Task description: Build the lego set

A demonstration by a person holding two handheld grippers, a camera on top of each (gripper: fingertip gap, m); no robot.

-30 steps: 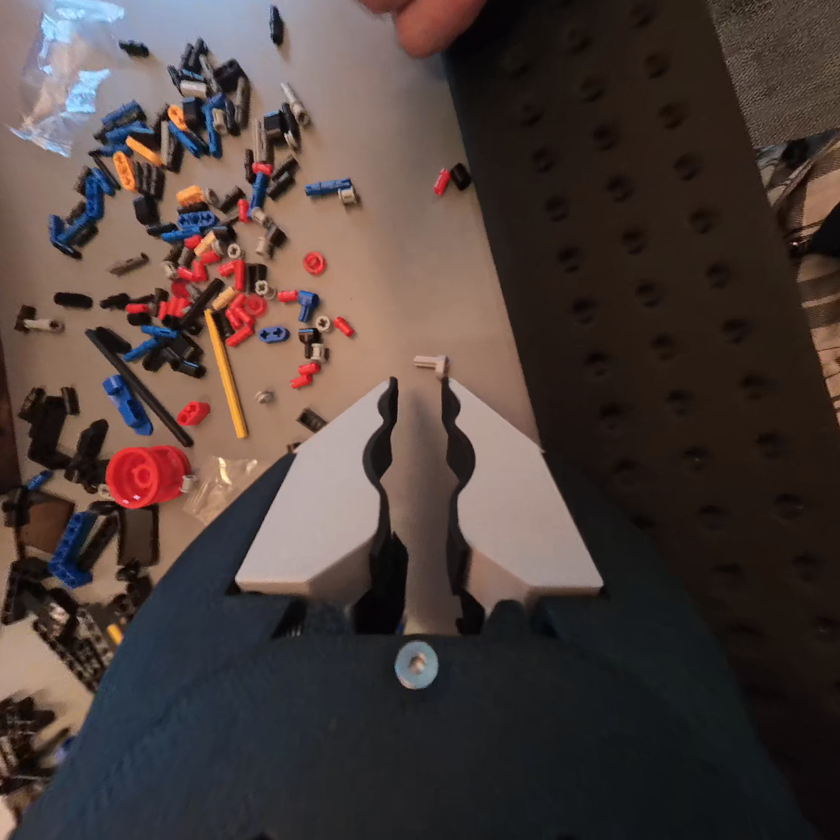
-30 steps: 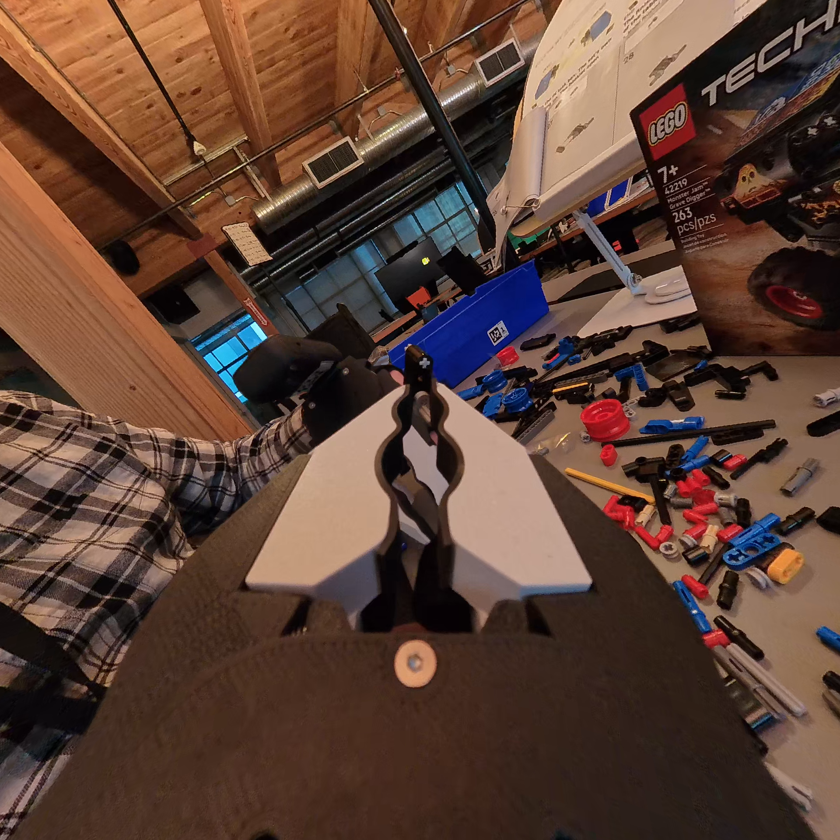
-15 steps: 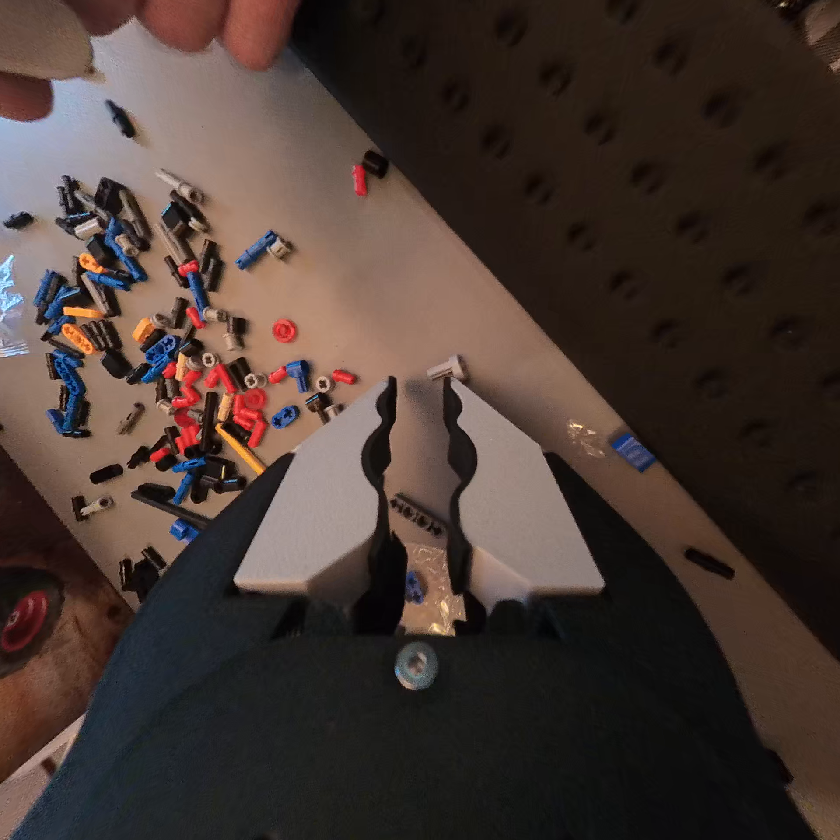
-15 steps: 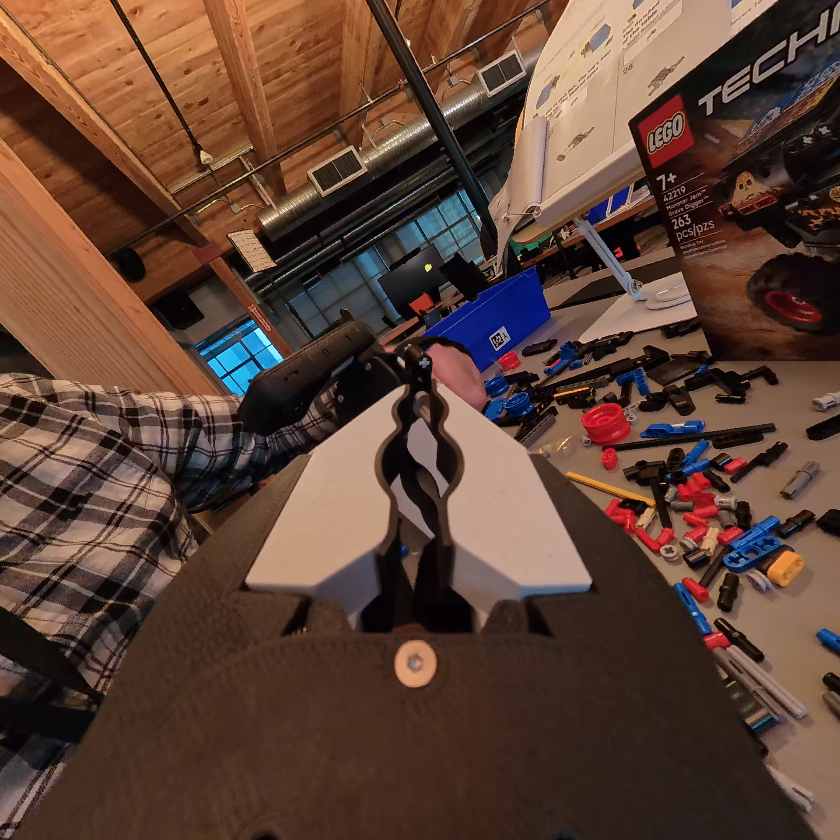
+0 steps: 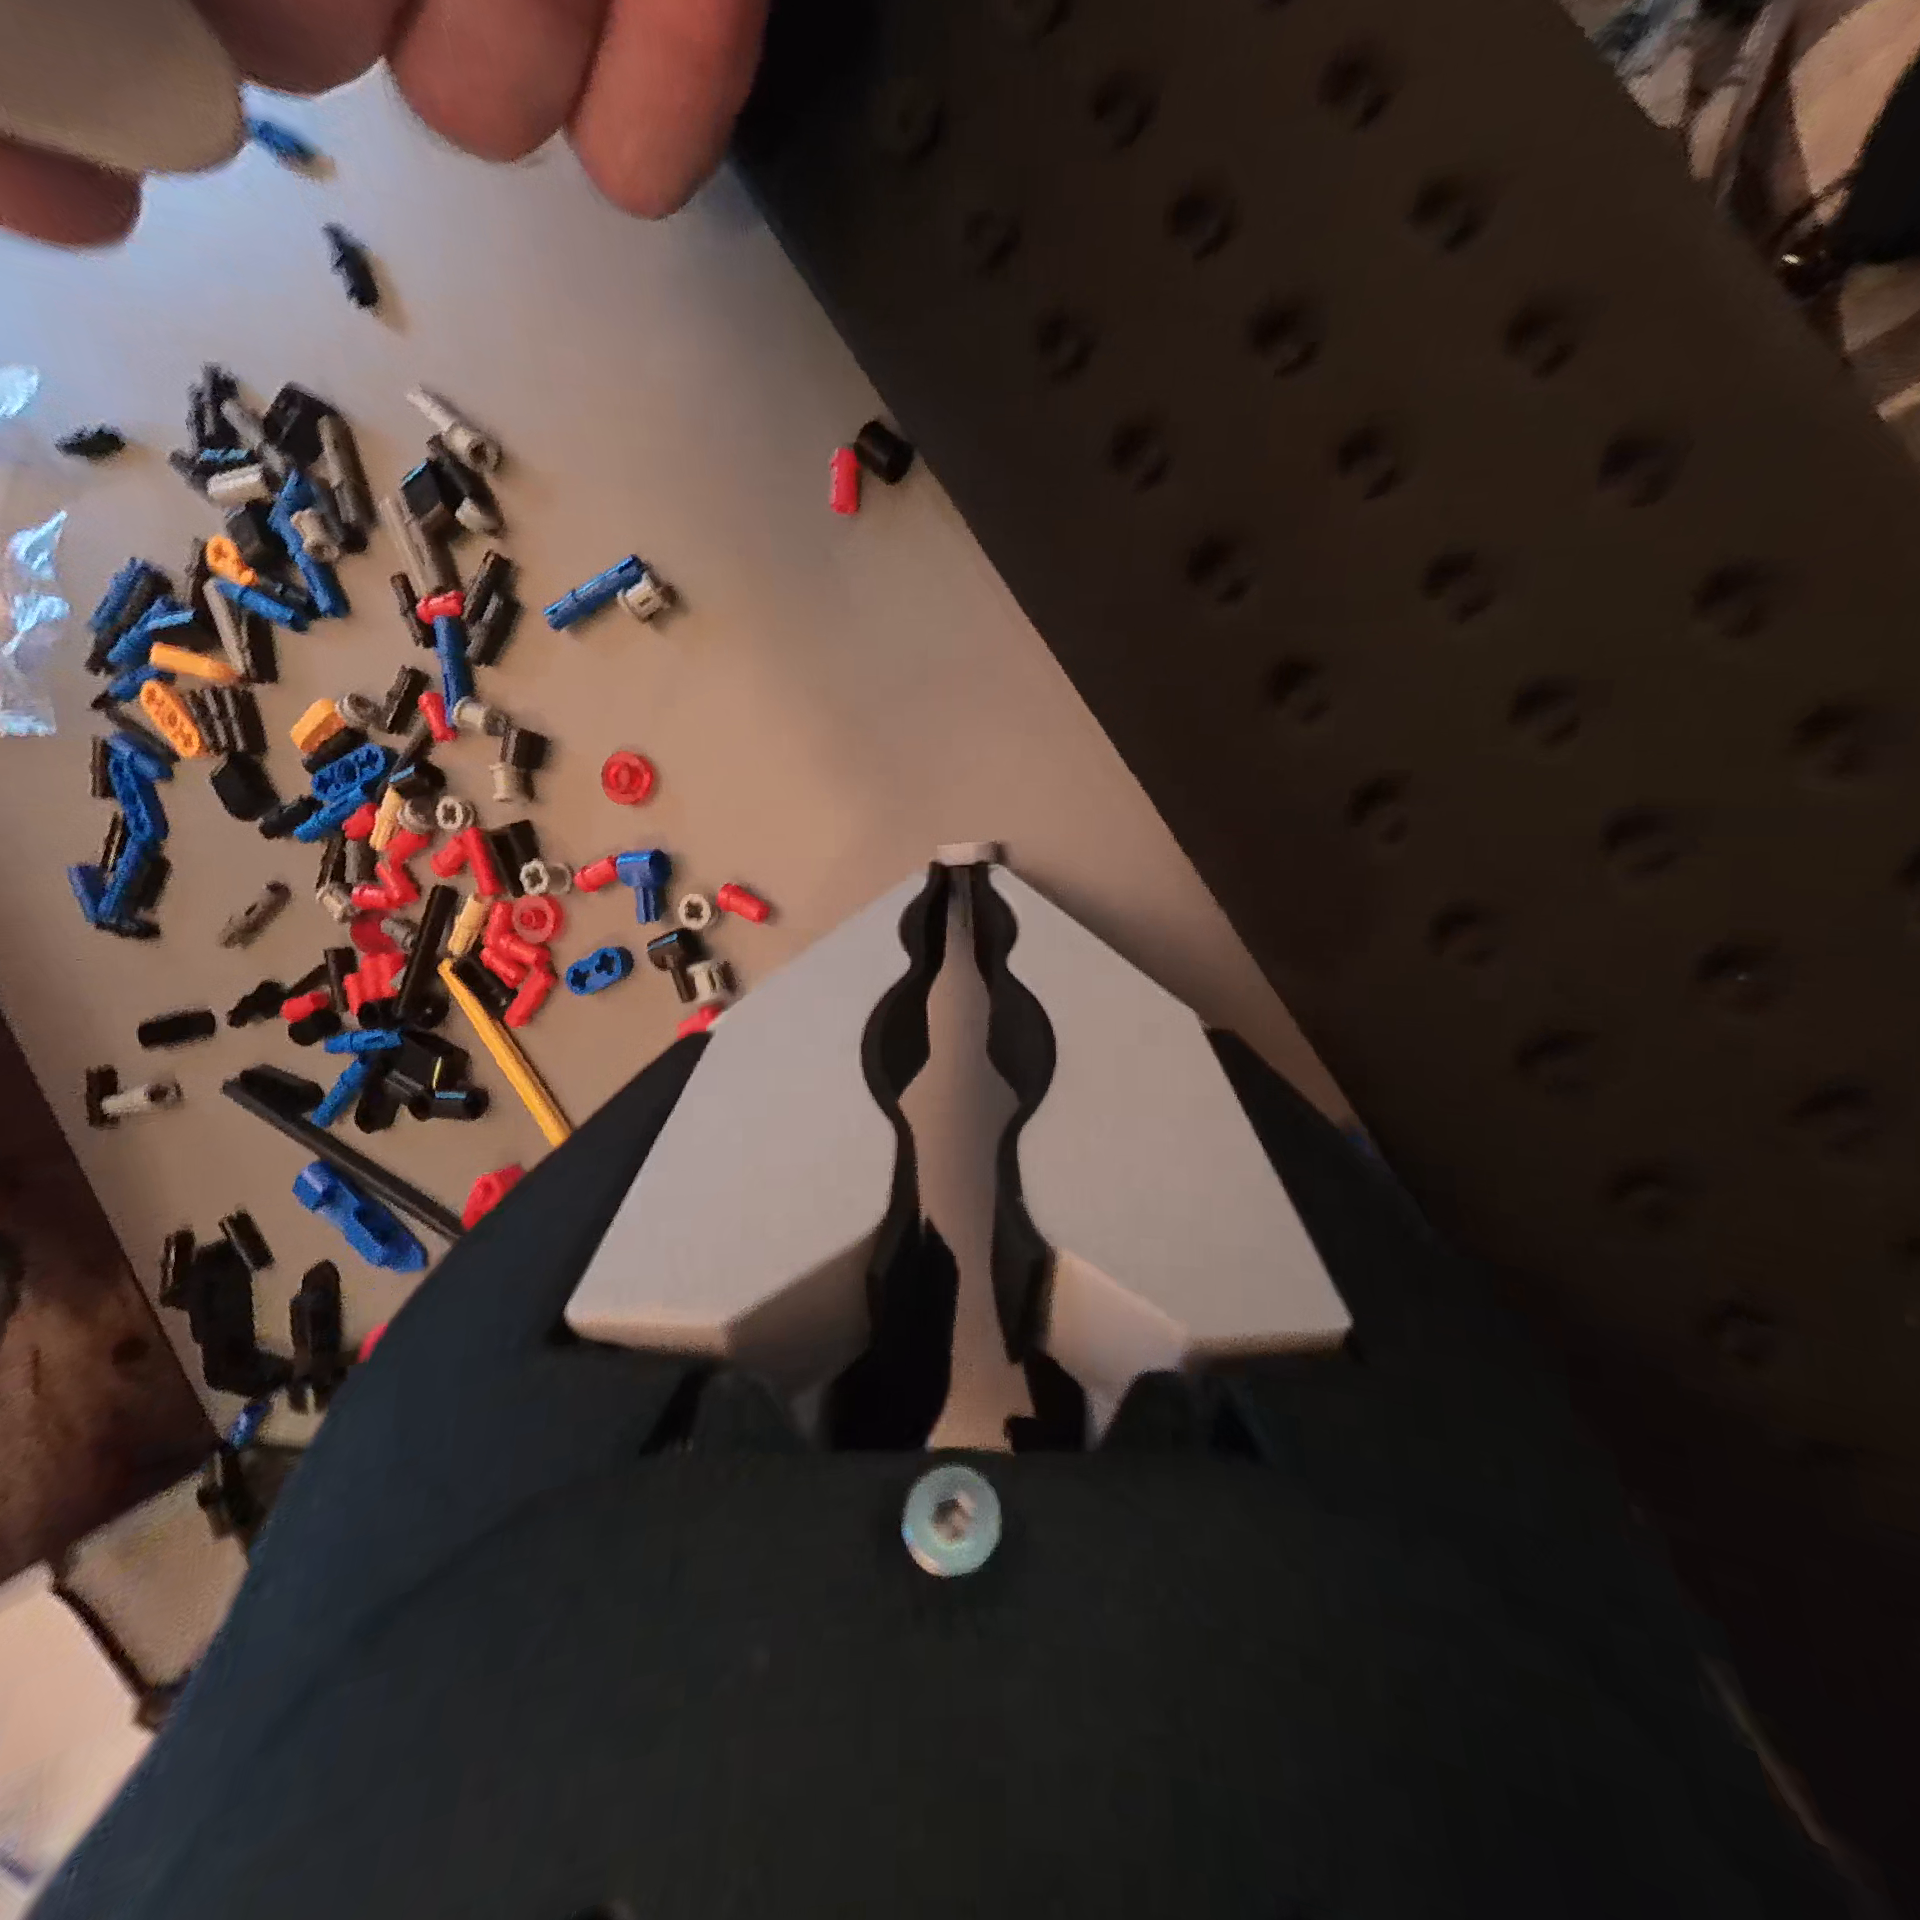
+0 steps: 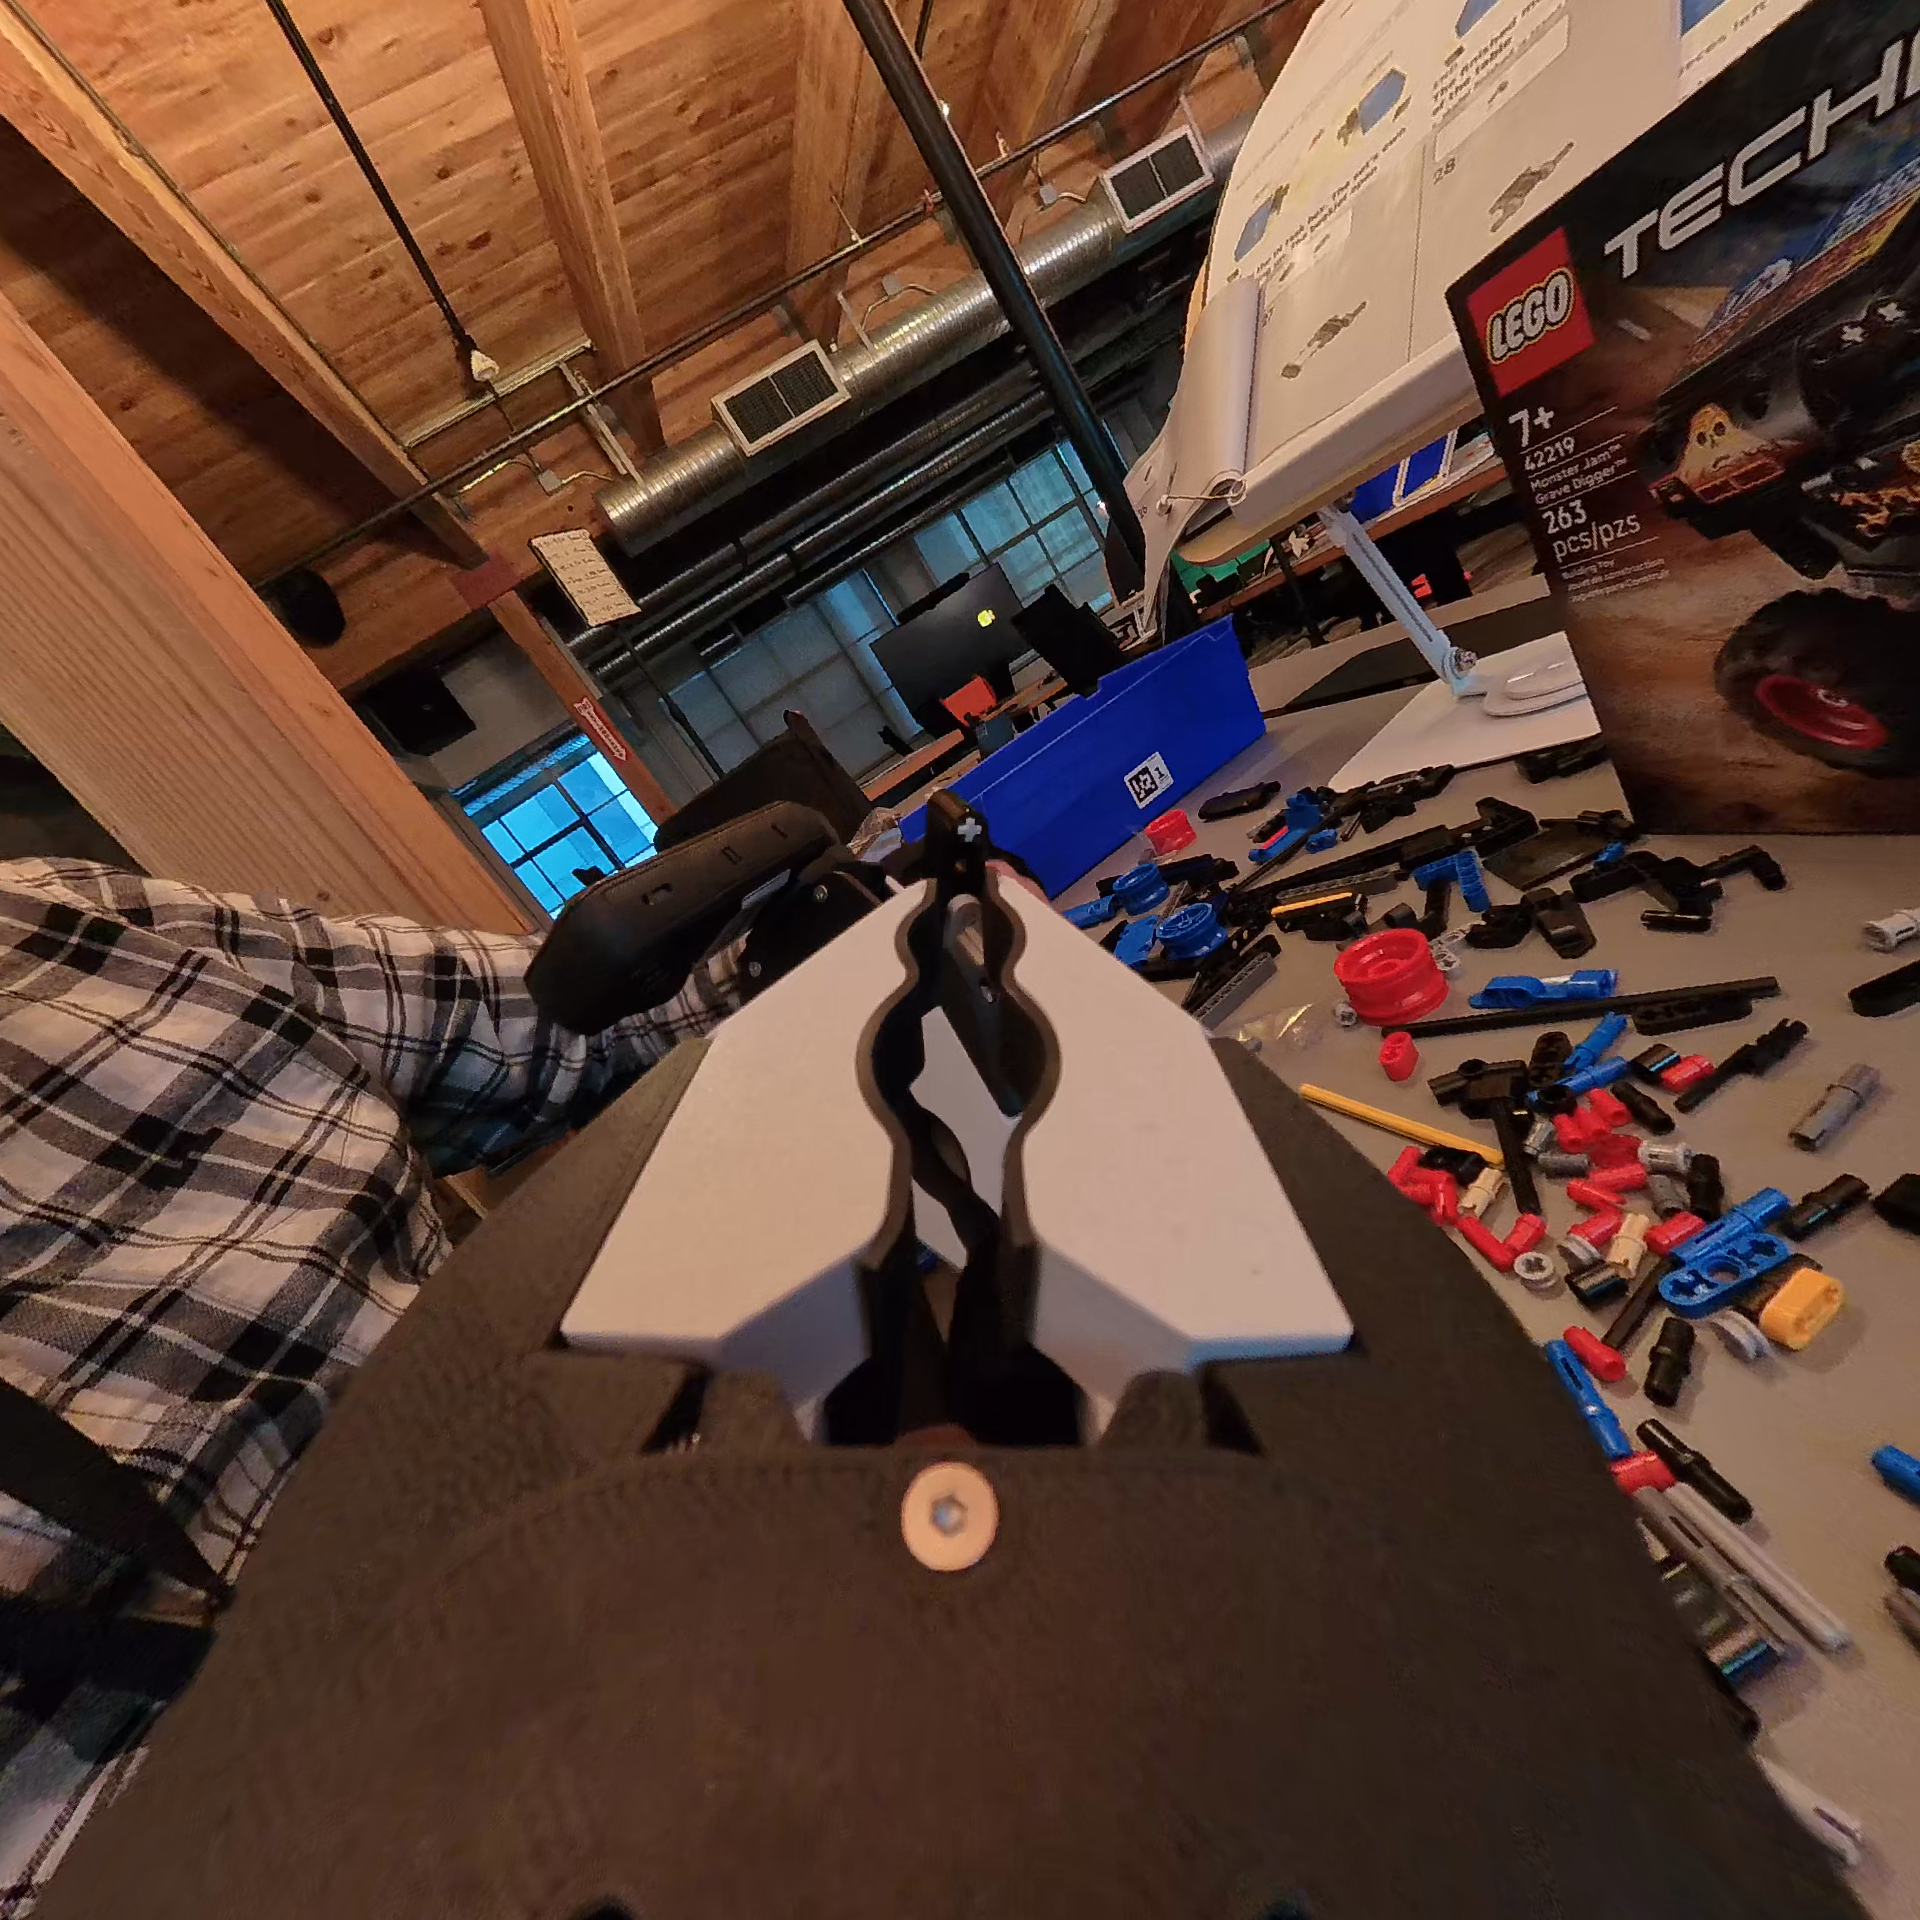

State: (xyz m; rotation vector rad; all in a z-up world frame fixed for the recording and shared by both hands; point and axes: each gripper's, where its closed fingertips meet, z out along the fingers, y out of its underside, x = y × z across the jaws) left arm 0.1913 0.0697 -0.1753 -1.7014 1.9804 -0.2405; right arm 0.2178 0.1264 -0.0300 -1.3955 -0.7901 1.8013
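The left tongs [image 5: 964, 883] point down at the grey table [image 5: 727, 395], their tips pinched on a small light grey pin [image 5: 966, 854] that shows just past them, close to the edge of a dark perforated board [image 5: 1455, 623] running along the right. To the left of the tongs lies a loose scatter of lego pieces [image 5: 395, 831] — blue, red, black, grey and orange bits, with a thin yellow rod [image 5: 504, 1049] and a long black rod [image 5: 332, 1153] at its near edge. A flat red round piece [image 5: 628, 777] sits apart from the heap, and a red pin beside a black sleeve [image 5: 868, 468] lies near the board's edge. Fingers of a hand [image 5: 582, 94] hang blurred at the top of that view. The right tongs [image 6: 961, 883] are raised off the table and clamped on a black beam [image 6: 971, 966], which stands up between the tips and slants back through the gap. Behind it is the other gripper's dark handle [image 6: 686, 914], held by an arm in a plaid sleeve [image 6: 208, 1091]. On the table to the right — more scattered pieces, a red wheel hub [image 6: 1392, 971], a blue bin [image 6: 1101, 738], the lego box [image 6: 1714, 468] standing upright, and an open instruction booklet [image 6: 1351, 260] propped on a stand behind it.
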